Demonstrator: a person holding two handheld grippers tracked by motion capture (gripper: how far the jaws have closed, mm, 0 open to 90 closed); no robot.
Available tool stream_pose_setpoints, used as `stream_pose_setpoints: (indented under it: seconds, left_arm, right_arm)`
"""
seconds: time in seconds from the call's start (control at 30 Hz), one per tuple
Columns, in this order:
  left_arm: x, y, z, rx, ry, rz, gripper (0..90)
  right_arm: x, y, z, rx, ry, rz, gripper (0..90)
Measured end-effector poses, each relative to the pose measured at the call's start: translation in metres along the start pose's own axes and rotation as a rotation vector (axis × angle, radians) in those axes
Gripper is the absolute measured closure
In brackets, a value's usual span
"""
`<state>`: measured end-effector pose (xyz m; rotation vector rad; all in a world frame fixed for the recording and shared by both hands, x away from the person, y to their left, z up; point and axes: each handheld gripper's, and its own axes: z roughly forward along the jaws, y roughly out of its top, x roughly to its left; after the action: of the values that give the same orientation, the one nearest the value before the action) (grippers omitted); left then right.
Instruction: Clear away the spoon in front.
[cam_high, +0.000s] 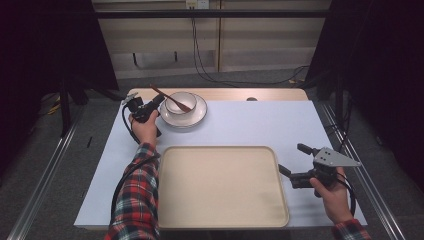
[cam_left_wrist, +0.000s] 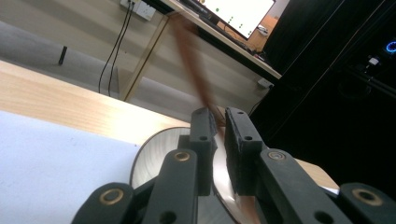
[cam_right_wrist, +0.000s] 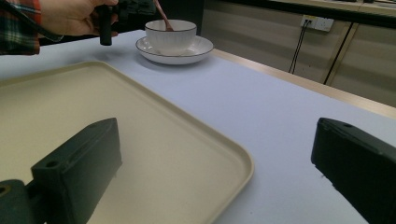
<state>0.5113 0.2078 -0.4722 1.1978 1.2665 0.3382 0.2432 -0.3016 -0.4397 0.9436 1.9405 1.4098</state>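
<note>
pale tabletop (cam_high: 240, 122) is carrying, far left, a bowl (cam_high: 181, 102) on a plate (cam_high: 197, 117) where the left gripper (cam_left_wrist: 219, 122) is pinching a spoon (cam_high: 170, 98), risking a tip, while the right gripper (cam_high: 292, 160) is gaping beside the tray (cam_high: 220, 187).

Near your left gripper (cam_high: 159, 102), of matt black plastic with brass-coloured rivets at its joints, the plate (cam_high: 198, 118) and the bowl (cam_high: 181, 103) on it look like glossy white glazed ceramic with a thin dark rim line. The brown utensil (cam_high: 170, 98) resting in that bowl looks like smooth wood. Nearer you than the plate, the tray (cam_high: 220, 187) is matt cream plastic. The table (cam_high: 260, 120) has a smooth, pale matt covering, and bare light wood shows along the edge beyond the plate.
</note>
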Motion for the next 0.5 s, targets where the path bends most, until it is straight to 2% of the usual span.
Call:
stream_pose_setpoints:
  seconds: [0.13, 0.17, 0.2, 0.23, 0.27, 0.33, 0.4, 0.43, 0.47, 0.5]
  left_arm:
    - [-0.0028, -0.0007, 0.0011, -0.010, -0.011, -0.011, 84.3]
    - [-0.0017, -0.0002, -0.0002, 0.015, -0.020, 0.014, 84.3]
    - [-0.0032, -0.0005, 0.0008, 0.002, -0.004, -0.002, 83.5]
    - [-0.0025, 0.0000, -0.0001, 0.011, 0.028, 0.036, 74.0]
    - [-0.0018, 0.0006, -0.0010, 0.014, 0.036, 0.039, 70.4]
    - [-0.0012, 0.0006, -0.0013, 0.012, 0.047, 0.020, 69.7]
    - [0.0002, 0.0014, 0.0007, 0.016, 0.047, 0.000, 63.6]
    - [0.0012, 0.0022, 0.0016, 0.027, 0.061, 0.016, 59.5]
    - [0.0020, 0.0025, 0.0035, 0.029, 0.067, 0.015, 55.5]
    - [0.0020, 0.0025, 0.0035, 0.029, 0.067, 0.015, 55.3]
  right_arm:
    - [-0.0004, 0.0002, -0.0002, -0.003, -0.002, -0.003, 1.3]
    - [-0.0005, 0.0002, -0.0004, 0.000, 0.003, -0.003, 1.3]
    - [-0.0008, 0.0002, -0.0003, 0.000, 0.002, -0.002, 1.3]
    - [-0.0007, 0.0003, -0.0002, 0.000, -0.003, 0.002, 1.3]
    - [-0.0007, 0.0003, -0.0003, 0.000, -0.001, 0.003, 1.3]
    - [-0.0007, 0.0003, -0.0002, 0.000, 0.006, -0.003, 1.3]
    - [-0.0001, 0.0003, 0.0004, 0.002, 0.005, 0.001, 1.3]
    - [-0.0003, 0.0002, 0.0004, 0.007, 0.007, -0.005, 1.3]
    - [-0.0001, 0.0002, 0.0009, 0.006, 0.006, -0.004, 1.3]
    - [-0.0001, 0.0002, 0.0009, 0.006, 0.006, -0.004, 1.3]
